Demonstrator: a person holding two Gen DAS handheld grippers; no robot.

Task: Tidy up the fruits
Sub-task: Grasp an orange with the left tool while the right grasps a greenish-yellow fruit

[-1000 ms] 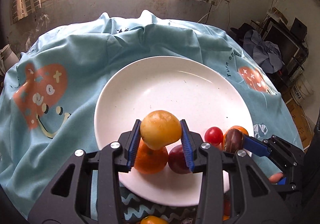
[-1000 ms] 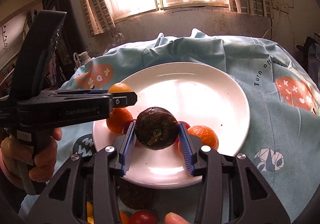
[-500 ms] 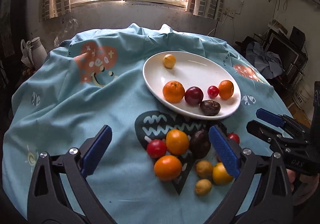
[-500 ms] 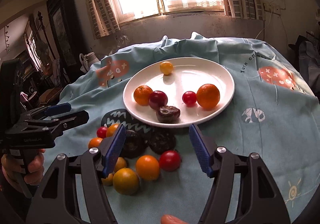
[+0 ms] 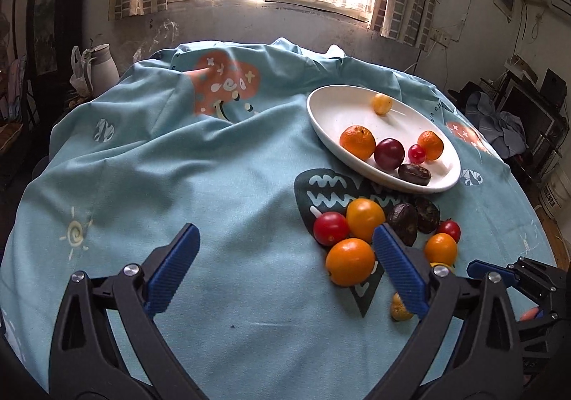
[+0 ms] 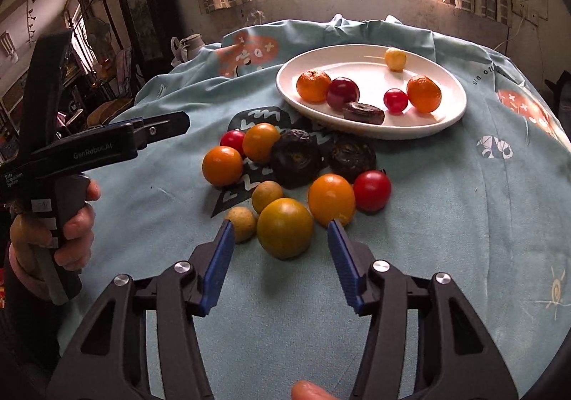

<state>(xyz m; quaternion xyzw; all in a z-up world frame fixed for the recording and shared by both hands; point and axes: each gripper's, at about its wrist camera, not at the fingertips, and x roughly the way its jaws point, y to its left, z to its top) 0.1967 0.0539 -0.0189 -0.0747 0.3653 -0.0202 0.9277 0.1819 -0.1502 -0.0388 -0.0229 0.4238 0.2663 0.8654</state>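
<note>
The right gripper [image 6: 280, 257] has nothing between its jaws, which are closing from a moderate spread just short of a large yellow-orange fruit [image 6: 284, 228] at the near edge of the loose pile. The left gripper [image 5: 285, 266] has its jaws spread wide and empty over bare cloth, the pile just off its right finger. On the white plate [image 6: 453, 114] six fruits already lie: two oranges, a dark plum, a cherry tomato, a flattened dark fruit and a small yellow one at the far side. About ten more sit clustered on the worktop's blue cloth [image 6: 446, 203] in front of the plate: orange and yellow tomatoes, two red ones, two dark wrinkled fruits [image 6: 295, 161] and two small tan ones. By my reckoning the job is a bit over a third done, with the nearest yellow-orange fruit the likely next pick.
</note>
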